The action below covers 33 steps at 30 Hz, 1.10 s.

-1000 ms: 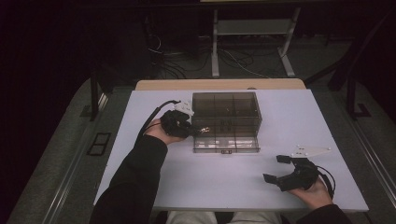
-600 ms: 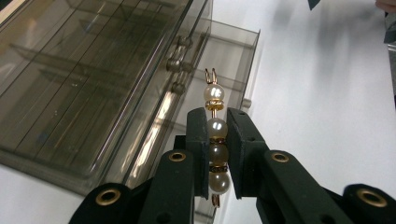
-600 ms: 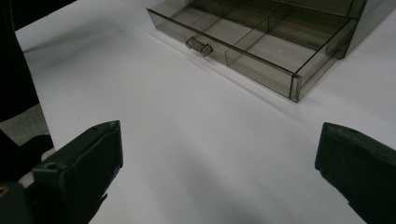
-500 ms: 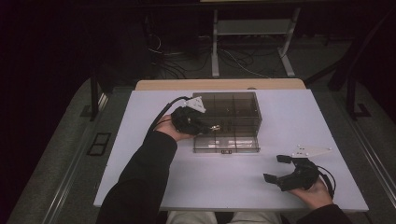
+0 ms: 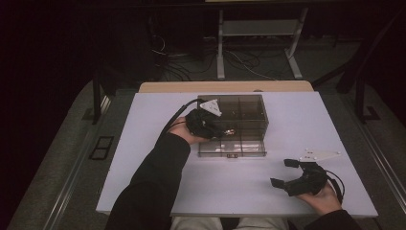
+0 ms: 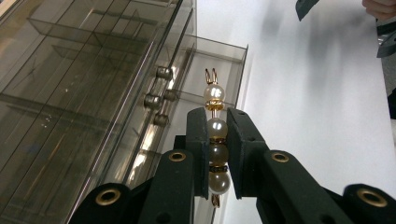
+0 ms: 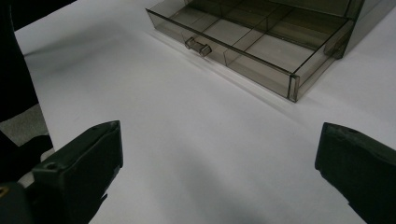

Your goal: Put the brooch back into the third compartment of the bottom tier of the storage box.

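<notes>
The left gripper [image 6: 217, 154] pinched a pearl earring [image 6: 215, 140] by its middle beads above the smoky drawer box [image 5: 249, 122]; it looked light, smooth and slippery. The right gripper [image 5: 287, 172] rested wide open on the tabletop [image 5: 143, 158].

A dim lab or workshop: a bare white worktop [image 5: 158, 158], loose cables [image 5: 182, 67] on the floor (far side), metal stand legs [image 5: 220, 43].

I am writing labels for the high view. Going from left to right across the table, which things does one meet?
Left gripper, shut on a pearl ornament → smoky clear drawer box → right gripper, jaws open, by the table's right edge.
</notes>
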Each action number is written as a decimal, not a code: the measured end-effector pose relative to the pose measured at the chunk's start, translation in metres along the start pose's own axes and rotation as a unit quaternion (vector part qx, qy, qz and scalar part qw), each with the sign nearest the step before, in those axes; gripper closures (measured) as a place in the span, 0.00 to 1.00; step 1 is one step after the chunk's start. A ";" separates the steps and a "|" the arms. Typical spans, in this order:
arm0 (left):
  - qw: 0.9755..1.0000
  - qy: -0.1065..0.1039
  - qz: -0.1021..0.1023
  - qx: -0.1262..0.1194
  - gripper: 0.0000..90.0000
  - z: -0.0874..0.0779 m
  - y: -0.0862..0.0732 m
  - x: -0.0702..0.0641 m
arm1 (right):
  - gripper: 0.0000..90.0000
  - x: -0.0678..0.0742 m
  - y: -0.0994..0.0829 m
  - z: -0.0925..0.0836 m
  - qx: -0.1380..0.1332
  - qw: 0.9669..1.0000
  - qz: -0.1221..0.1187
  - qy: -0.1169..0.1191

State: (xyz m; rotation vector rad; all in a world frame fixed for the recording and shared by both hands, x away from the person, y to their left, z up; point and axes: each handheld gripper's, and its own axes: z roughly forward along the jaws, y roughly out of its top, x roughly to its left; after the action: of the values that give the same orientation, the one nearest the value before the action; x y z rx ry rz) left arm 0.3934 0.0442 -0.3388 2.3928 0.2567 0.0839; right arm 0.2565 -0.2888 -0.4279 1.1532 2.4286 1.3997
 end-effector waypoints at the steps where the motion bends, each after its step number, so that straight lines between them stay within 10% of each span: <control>1: 1.000 -0.001 -0.002 -0.001 0.87 0.001 0.001 0.000 | 0.00 0.000 0.000 0.000 0.000 1.000 0.000 0.000; 33: 1.000 -0.012 -0.009 -0.005 0.87 0.039 0.018 0.000 | 0.00 0.000 0.000 -0.001 -0.002 1.000 -0.001 0.003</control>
State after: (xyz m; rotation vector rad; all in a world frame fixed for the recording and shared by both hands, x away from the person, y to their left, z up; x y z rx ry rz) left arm 0.4016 0.0056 -0.3556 2.3794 0.2669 0.0475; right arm 0.2558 -0.2898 -0.4271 1.1476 2.4295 1.4072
